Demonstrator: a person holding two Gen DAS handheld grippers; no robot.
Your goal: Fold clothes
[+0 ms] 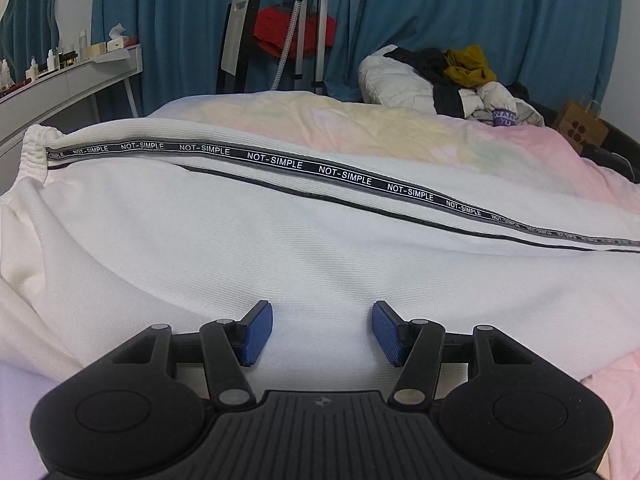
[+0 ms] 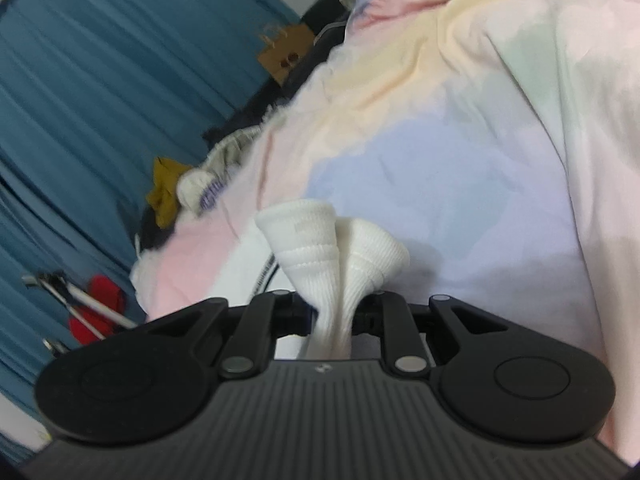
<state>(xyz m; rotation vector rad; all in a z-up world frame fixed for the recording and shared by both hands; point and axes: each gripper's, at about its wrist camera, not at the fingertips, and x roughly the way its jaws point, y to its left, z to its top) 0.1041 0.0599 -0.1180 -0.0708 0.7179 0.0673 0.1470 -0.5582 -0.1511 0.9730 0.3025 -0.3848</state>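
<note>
Hovering over white trousers, left gripper: 2 blue pads spread apart, nothing between them. Right gripper: clamped on the trousers' 2 bunched ribbed cuffs. Trousers lie flat on pastel quilt, black lettered stripe along leg. Beyond: clothes pile, blue curtains.
</note>
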